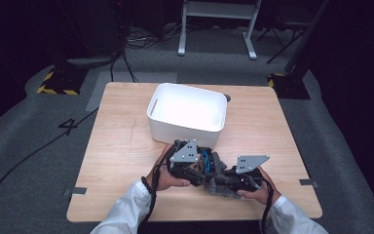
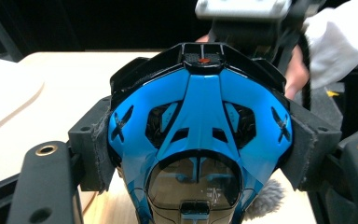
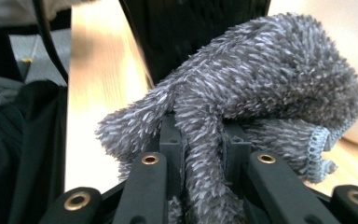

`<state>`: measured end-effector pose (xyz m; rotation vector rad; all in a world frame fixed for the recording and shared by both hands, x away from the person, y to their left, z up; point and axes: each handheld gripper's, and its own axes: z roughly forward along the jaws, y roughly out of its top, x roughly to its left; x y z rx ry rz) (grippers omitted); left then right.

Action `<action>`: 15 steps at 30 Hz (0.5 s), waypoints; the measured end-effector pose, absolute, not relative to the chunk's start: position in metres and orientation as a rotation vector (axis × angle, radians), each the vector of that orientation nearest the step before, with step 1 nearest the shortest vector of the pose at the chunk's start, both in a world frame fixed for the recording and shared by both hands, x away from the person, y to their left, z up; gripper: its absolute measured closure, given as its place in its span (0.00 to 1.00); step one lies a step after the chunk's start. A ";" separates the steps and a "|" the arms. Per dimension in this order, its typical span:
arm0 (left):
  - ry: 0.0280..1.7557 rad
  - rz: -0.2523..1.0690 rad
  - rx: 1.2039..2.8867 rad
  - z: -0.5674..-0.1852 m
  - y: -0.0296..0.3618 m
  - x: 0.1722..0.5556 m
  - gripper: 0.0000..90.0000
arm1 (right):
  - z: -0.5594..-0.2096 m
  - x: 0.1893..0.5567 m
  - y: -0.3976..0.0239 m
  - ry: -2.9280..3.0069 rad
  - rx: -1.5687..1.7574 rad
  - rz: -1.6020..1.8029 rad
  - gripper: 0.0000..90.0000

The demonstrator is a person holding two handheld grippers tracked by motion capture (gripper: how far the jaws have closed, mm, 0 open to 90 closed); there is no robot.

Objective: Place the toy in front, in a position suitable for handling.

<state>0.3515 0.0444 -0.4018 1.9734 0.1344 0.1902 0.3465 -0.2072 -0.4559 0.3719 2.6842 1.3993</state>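
Blue and black plastic, the swim goggles (image 2: 198, 140) sit clamped between the pads of the left hand-held gripper (image 1: 195, 168), lens facing its camera, near the middle of the desk's (image 1: 121, 146) near edge. The right hand-held gripper (image 1: 229, 181) is closed on a fuzzy grey cloth (image 3: 242, 107), bunched up right beside the goggles; this looks like holding one steady to wipe it with the other. Just behind them, toward the far edge, the white bin (image 1: 187, 114) appears to have nothing inside.

Glossy plastic goggles (image 2: 198, 135), fuzzy grey cloth (image 3: 261, 88), matt wood table (image 1: 121, 146)
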 end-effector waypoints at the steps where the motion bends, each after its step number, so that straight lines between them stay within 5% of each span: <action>1: 0.134 0.190 1.973 -0.402 0.044 0.351 0.28 | -0.456 0.347 -0.207 2.684 0.372 1.399 0.84; 15: 0.107 0.183 1.980 -0.400 0.044 0.350 0.28 | -0.470 0.350 -0.204 2.719 0.369 1.271 0.84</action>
